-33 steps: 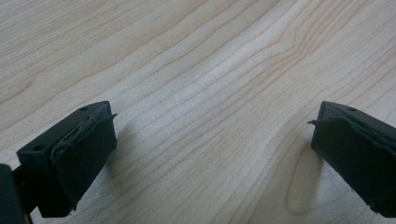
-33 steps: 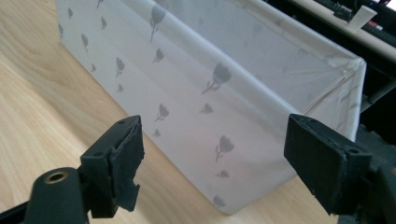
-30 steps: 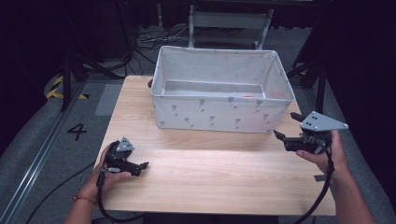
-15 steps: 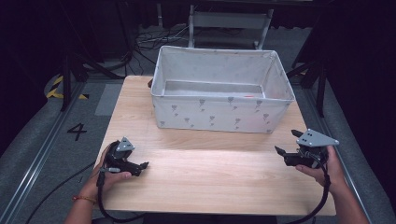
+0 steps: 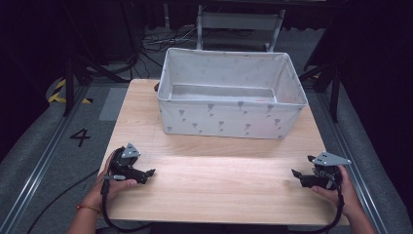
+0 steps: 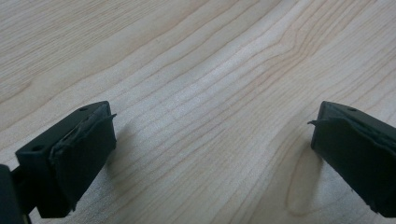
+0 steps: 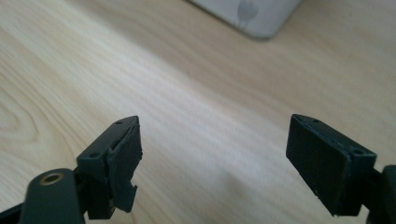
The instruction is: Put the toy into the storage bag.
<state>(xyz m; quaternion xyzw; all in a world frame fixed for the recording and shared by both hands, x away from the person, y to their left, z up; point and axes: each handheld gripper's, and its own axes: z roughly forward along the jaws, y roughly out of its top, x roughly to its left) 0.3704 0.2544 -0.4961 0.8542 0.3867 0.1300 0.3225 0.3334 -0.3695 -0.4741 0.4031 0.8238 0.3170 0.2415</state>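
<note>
A pale rectangular wooden table [image 5: 219,185] carries a white fabric storage bin with a small grey printed pattern [image 5: 229,119] across its far half; the bin's back wall reaches close to the far table edge, and narrow strips of bare wood run along its left and right sides. Its interior looks empty apart from a faint reddish mark on the floor near the right wall, too small to identify. The whole near half of the table is bare wood, a wide open band between the two grippers. The left gripper [image 5: 148,173] sits low over the near-left corner, just inside the left edge, its black jaws pointing right toward the table's middle; the person's left hand [image 5: 109,187] wraps the body from behind, with the forearm entering from the bottom and a black cable looping off the near edge. In the left gripper view its jaws stand spread wide with bare wood grain between them. The right gripper [image 5: 297,174] rests at the near-right corner, close to the right edge, jaws pointing left, held by the right hand [image 5: 341,187]. In the right gripper view the jaws are likewise spread apart, holding nothing, with a corner of the bin ahead.
</note>
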